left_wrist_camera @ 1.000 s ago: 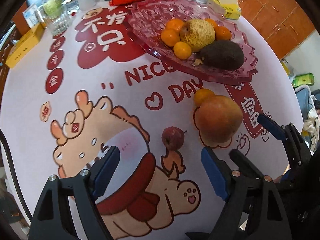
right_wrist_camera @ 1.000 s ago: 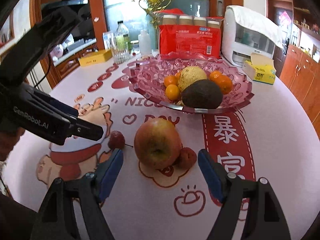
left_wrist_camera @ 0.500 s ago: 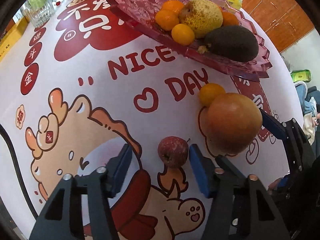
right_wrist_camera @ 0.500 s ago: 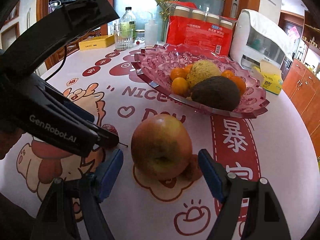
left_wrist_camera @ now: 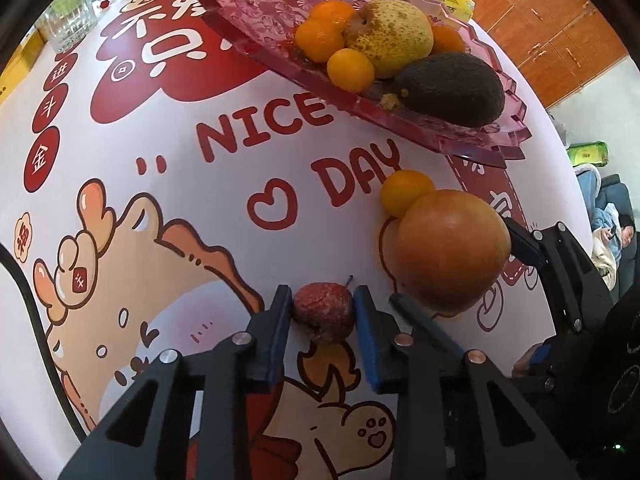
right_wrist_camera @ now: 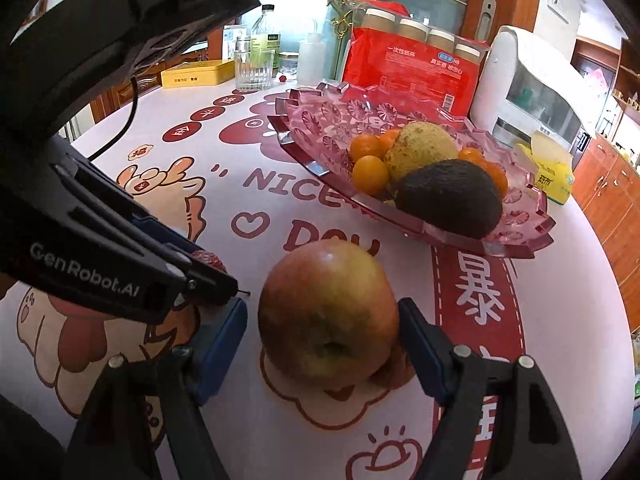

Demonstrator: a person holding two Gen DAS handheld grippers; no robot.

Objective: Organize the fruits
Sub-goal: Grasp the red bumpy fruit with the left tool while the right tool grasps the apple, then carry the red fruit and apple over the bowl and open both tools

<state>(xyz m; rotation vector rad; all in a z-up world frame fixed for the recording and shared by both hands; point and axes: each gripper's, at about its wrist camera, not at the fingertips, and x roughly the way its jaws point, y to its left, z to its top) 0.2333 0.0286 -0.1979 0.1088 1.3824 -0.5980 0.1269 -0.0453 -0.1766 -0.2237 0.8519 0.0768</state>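
Note:
My left gripper (left_wrist_camera: 322, 312) is shut on a small red fruit (left_wrist_camera: 323, 312) that rests on the tablecloth. A big apple (left_wrist_camera: 452, 250) sits to its right, with a small orange (left_wrist_camera: 404, 192) behind it. My right gripper (right_wrist_camera: 322, 330) is open, its blue pads on either side of the apple (right_wrist_camera: 328, 316), the right pad close to its skin. The pink glass dish (right_wrist_camera: 320, 120) behind holds small oranges (right_wrist_camera: 370, 174), a yellow pear (right_wrist_camera: 420, 150) and a dark avocado (right_wrist_camera: 450, 198). The small red fruit (right_wrist_camera: 210, 260) is mostly hidden by the left gripper in the right wrist view.
At the table's back stand a red packet of cups (right_wrist_camera: 416, 68), a white appliance (right_wrist_camera: 532, 88), a yellow tissue box (right_wrist_camera: 552, 176), bottles and a glass (right_wrist_camera: 256, 68), and a yellow tin (right_wrist_camera: 198, 74). The table edge curves away at right.
My left gripper moved forward and closed on the small red fruit. My right gripper moved in so its open pads now flank the apple.

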